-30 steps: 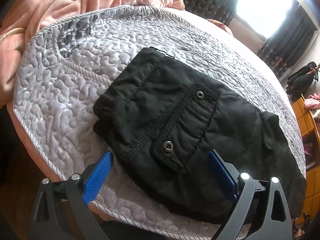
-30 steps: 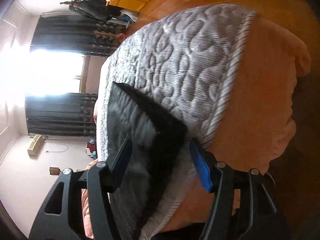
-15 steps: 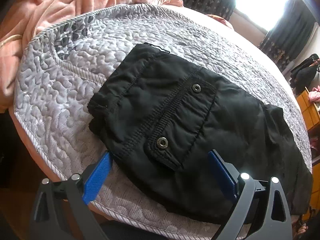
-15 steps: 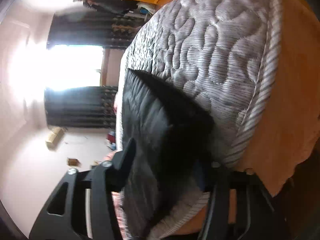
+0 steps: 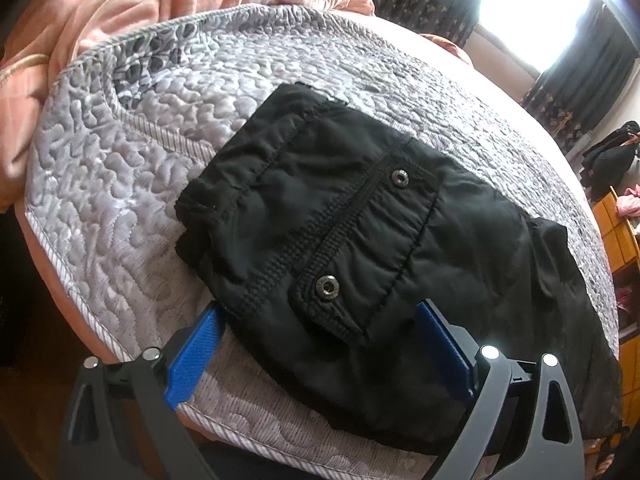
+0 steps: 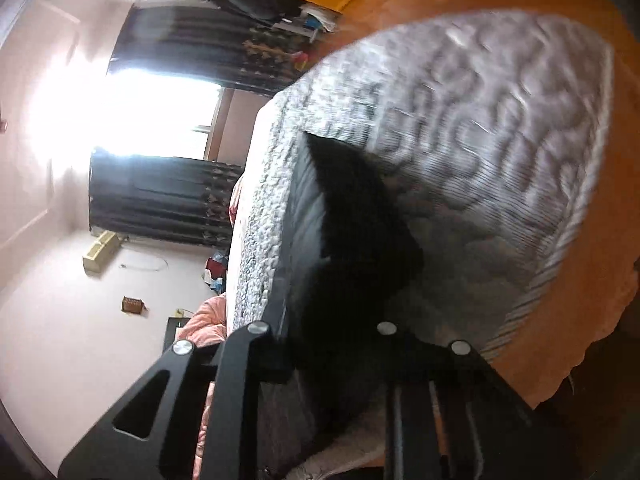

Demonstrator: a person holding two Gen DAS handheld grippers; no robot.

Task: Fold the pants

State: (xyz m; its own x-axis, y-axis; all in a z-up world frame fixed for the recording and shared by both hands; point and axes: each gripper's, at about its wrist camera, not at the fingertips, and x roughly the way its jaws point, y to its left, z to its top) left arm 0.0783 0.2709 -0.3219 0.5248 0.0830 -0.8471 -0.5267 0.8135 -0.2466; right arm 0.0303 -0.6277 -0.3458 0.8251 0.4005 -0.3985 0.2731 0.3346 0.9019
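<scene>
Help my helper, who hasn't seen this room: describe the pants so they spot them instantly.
Find the bed's grey quilted cover. The black pants lie folded near its front edge. Nothing else there is black, and their pocket flap has two metal snaps.

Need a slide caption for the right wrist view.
Right claw, just closed on the black pants at the edge of the grey quilted bedspread.
</scene>
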